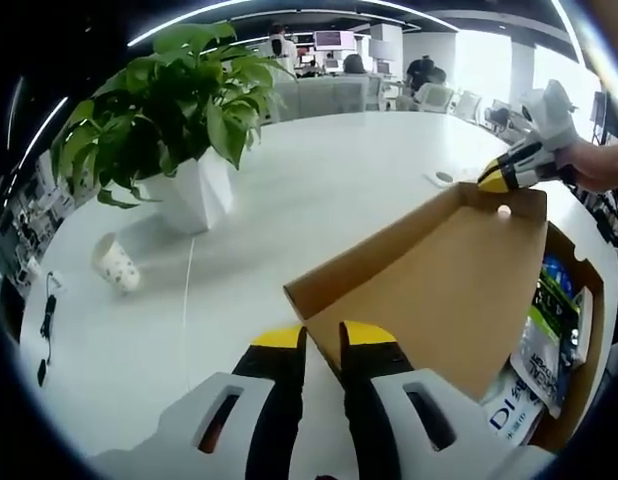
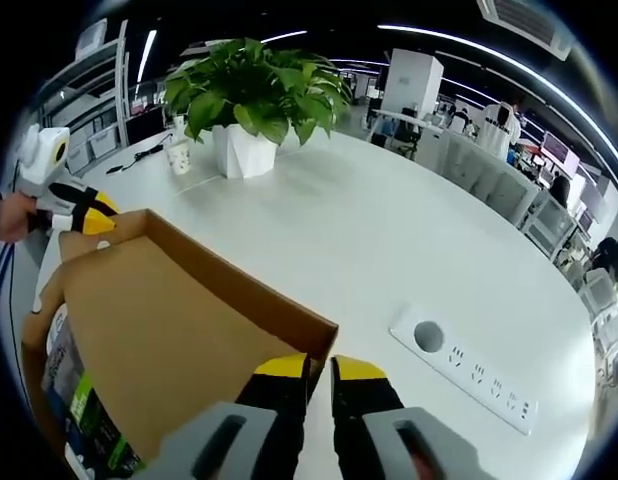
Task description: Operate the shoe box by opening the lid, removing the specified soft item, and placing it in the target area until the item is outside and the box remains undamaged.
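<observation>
Gripping opposite corners of the raised cardboard lid (image 1: 439, 270), left tool (image 1: 322, 340) and right tool (image 2: 319, 368) hold the shoe box (image 1: 579, 330) open on the white counter (image 1: 289, 200); packets (image 1: 539, 350) lie inside

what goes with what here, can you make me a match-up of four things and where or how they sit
Things:
1. lid
2. plant
3. paper cup
4. power strip

Places or states:
a. lying tipped on the table
b. raised open, a gripper pinching each corner
c. flat white bar with a round hole and sockets
d. standing in a white pot

Pairs: 1-b, 2-d, 3-a, 4-c
</observation>
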### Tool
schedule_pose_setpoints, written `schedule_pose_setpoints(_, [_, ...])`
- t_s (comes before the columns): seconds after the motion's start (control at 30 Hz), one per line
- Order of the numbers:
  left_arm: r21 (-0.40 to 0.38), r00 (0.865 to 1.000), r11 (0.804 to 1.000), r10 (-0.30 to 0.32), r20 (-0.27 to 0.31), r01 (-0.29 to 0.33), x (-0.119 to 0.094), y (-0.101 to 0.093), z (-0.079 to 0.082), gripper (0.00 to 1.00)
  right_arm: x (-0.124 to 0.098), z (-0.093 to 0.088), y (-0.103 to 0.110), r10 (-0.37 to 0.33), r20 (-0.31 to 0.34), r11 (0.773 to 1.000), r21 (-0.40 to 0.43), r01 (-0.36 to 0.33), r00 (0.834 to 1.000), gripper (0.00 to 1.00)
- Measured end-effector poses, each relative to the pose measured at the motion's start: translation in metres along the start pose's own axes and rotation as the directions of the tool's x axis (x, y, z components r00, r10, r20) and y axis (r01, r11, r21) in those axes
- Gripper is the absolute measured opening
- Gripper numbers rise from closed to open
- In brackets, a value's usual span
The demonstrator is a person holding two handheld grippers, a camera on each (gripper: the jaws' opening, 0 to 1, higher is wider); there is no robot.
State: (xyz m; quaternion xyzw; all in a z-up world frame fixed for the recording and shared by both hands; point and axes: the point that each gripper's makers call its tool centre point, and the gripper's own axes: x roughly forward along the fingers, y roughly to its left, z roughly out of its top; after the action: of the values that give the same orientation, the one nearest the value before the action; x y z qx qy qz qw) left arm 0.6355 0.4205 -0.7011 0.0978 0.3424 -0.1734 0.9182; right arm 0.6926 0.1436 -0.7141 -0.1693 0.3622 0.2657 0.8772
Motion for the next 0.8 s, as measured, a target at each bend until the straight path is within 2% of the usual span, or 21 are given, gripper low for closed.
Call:
schedule_pose_setpoints(0.17, [0.019, 1.000, 1.000, 0.020, 0.007, -0.020, -0.005, 0.003, 0.002, 0.13, -0.008, 0.002, -0.008, -0.038, 0.007, 0.999, -0.003, 0.038, 0.999, 0.12])
schedule_pose_setpoints(0.4, [-0.004, 0.999, 1.000, 0.029, 0.032, -0.029, -0.016, 0.009, 0.007, 0.16, -0.025, 0.013, -0.008, -0.030, 0.067, 0.999, 0.018, 0.029, 0.997, 0.16])
schedule_pose_setpoints(0.5, [-0.017, 0.998, 0.999, 0.029, 0.054, -0.029, -0.023, 0.010, 0.013, 0.19, -0.029, 0.019, -0.014, -0.022, 0.096, 0.999, 0.034, 0.019, 0.995, 0.18])
schedule_pose_setpoints(0.67, [-0.011, 0.995, 0.999, 0.048, 0.089, -0.048, -0.035, 0.012, 0.021, 0.26, -0.039, 0.027, -0.019, -0.024, 0.142, 0.998, 0.052, 0.017, 0.990, 0.22])
schedule_pose_setpoints(0.8, [0.004, 0.992, 0.999, 0.039, 0.121, -0.040, -0.044, 0.009, 0.031, 0.29, -0.046, 0.026, -0.017, -0.019, 0.158, 0.998, 0.055, 0.011, 0.987, 0.22])
